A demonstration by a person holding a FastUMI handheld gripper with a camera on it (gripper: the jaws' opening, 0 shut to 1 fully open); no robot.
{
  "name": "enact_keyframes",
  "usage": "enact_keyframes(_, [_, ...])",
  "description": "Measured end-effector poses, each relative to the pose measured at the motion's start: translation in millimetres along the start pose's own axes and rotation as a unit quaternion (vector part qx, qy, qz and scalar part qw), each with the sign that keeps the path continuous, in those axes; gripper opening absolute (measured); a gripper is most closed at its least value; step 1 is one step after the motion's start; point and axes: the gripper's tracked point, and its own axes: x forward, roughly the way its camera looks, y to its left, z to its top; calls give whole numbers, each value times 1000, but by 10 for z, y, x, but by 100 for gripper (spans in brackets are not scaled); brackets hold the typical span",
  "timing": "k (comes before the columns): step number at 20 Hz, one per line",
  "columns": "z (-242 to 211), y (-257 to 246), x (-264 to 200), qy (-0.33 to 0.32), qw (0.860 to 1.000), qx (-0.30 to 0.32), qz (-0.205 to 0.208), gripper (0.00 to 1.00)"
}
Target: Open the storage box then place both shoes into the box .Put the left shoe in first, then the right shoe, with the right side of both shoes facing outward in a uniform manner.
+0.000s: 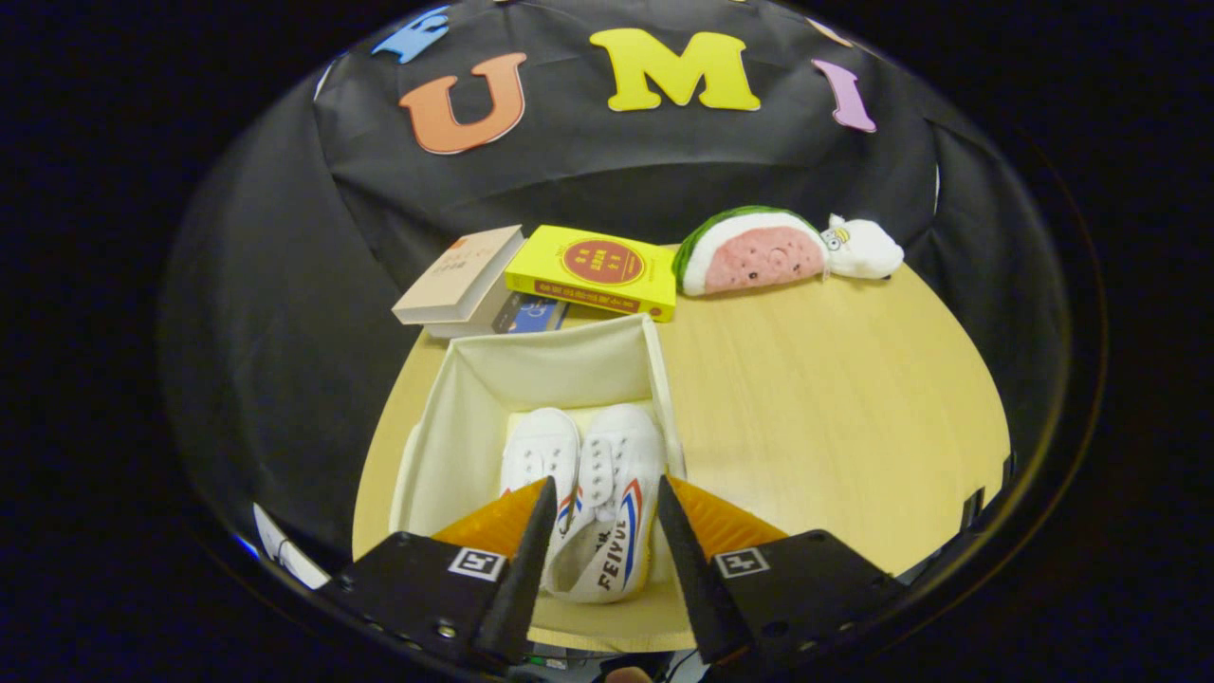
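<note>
Two shoes (pixel 583 474) toes away, boxed

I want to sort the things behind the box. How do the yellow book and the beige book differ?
The yellow book is bright yellow with a red circle on its cover; the beige book is pale and plain. The yellow book lies nearer the watermelon toy; the beige book lies on its far side. Both lie flat, beyond the open gripper.
</note>
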Motion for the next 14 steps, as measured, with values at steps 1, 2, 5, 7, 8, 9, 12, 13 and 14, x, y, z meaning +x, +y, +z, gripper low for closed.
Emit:
enact_keyframes(1, [25,-38,-37,-8,1000,-1,0,75])
enact_keyframes(2, [52,-89,-107,-17,1000,-3,-3,84])
enact_keyframes(5, [153,-247,-323,-51,999,-11,-12,94])
enact_keyframes(7, [263,-392,-522,-79,997,-17,-20,96])
enact_keyframes(8, [335,-473,-630,-95,995,-22,-25,96])
enact_keyframes(9, [388,-552,-740,-110,993,-25,-31,96])
enact_keyframes(12, [581,-777,-1082,-156,986,-35,-44,97])
enact_keyframes(13, [639,-854,-1199,-174,983,-40,-50,97])
enact_keyframes(14, [705,-924,-1318,-191,979,-45,-55,97])
